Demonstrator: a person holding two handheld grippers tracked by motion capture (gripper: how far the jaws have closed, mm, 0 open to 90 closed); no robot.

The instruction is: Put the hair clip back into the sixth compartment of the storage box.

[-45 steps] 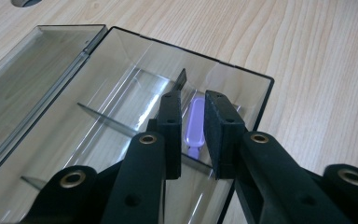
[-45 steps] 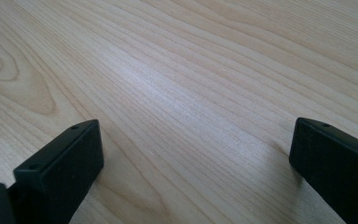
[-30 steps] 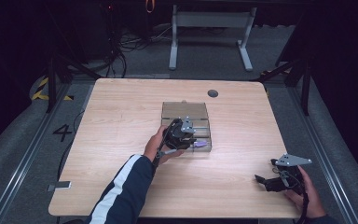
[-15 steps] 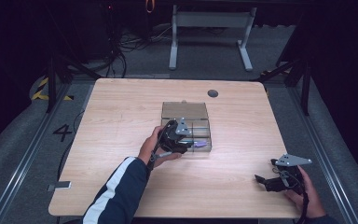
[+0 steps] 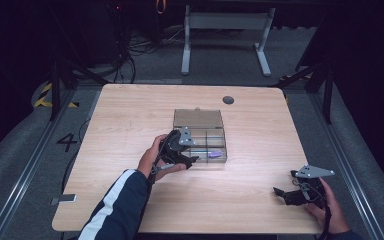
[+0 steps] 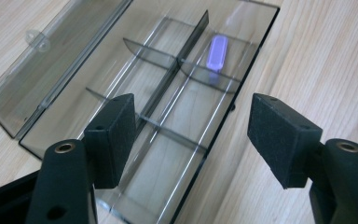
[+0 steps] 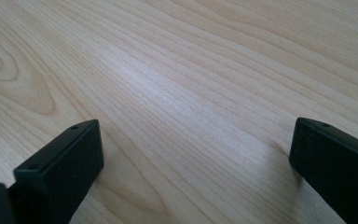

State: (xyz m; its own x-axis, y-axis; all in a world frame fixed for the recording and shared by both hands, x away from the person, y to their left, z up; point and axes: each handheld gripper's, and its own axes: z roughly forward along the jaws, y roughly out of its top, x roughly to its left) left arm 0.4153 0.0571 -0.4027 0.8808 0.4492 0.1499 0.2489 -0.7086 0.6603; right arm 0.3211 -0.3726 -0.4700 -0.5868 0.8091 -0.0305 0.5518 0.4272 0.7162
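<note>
A clear smoky plastic organiser box with dividers sits mid-table, its lid folded back flat. A small purple stick-shaped piece lies in one front compartment. My left gripper hovers at the box's front left corner, open, with nothing between its pads. My right gripper rests low over bare wood near the front right corner of the table, open and holding nothing.
The wooden table has a round dark cable hole at the back. A desk frame and cables stand on the floor behind. A floor rail runs along the table's left side.
My left gripper has drawn back toward the person and slightly left, away from the box. The right gripper has stayed put.
</note>
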